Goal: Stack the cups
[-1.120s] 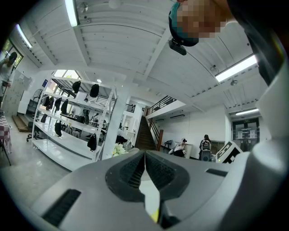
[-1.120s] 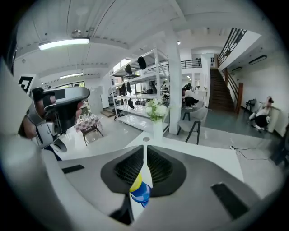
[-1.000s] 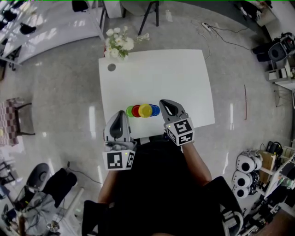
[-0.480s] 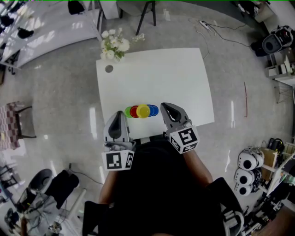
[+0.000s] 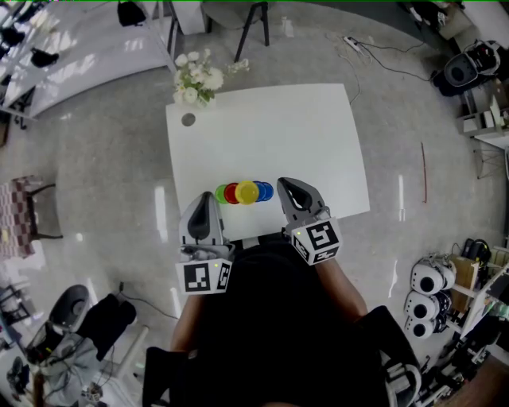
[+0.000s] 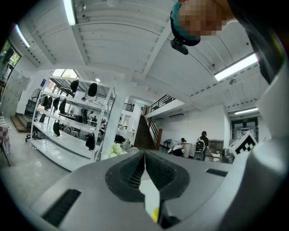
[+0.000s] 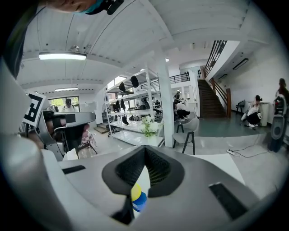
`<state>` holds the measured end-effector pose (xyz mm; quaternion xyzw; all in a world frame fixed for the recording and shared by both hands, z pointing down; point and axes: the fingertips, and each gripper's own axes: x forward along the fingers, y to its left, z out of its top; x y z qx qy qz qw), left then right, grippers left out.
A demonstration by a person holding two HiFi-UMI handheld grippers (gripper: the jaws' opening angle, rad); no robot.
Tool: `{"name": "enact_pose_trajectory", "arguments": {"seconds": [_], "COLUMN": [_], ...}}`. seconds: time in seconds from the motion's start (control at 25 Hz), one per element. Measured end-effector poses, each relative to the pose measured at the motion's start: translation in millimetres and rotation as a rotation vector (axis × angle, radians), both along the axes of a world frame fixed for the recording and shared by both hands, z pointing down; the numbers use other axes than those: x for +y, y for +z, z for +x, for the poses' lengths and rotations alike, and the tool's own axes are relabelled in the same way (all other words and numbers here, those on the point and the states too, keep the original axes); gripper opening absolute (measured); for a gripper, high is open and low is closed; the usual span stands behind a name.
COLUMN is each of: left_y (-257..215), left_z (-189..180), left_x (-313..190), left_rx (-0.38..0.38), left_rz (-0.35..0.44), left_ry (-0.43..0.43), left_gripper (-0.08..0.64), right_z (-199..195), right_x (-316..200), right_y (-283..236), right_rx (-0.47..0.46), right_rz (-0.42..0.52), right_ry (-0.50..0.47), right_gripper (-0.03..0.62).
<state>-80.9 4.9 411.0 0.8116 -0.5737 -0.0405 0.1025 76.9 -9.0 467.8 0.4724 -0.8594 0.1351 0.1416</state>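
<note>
Several cups stand in a tight row near the white table's (image 5: 270, 135) front edge: green (image 5: 220, 193), red (image 5: 232, 191), yellow (image 5: 247, 191) and blue (image 5: 266, 191). My left gripper (image 5: 205, 201) sits just below the green end of the row, jaws together with nothing held. My right gripper (image 5: 287, 187) is right of the blue cup, also shut and empty. Through the right gripper's closed jaws (image 7: 144, 155) a sliver of the yellow cup (image 7: 135, 191) and blue cup (image 7: 140, 201) shows. The left gripper view shows its shut jaws (image 6: 145, 158) and a bit of the yellow cup (image 6: 155, 214).
A bunch of white flowers (image 5: 197, 78) stands at the table's far left corner, with a small grey disc (image 5: 188, 119) beside it on the tabletop. A chair (image 5: 238, 16) stands beyond the table. Equipment and cables lie on the floor at the right.
My right gripper has lifted a little and drawn slightly back toward me. The left gripper and the cups have stayed where they were.
</note>
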Motion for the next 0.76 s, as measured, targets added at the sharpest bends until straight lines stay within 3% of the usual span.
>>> {"name": "enact_pose_trajectory", "arguments": {"seconds": [0.76], "left_y": [1.4], "left_z": [-3.8], "left_x": [1.0], "left_rx": [0.005], "left_rz": [-0.002], "left_ry": [-0.006], "left_gripper": [0.021], "right_z": [-5.2], "right_x": [0.4], "right_y": [-0.1], "right_rx": [-0.005], "right_rz": [-0.004], "right_ry": [-0.021], "right_gripper": [0.025]}}
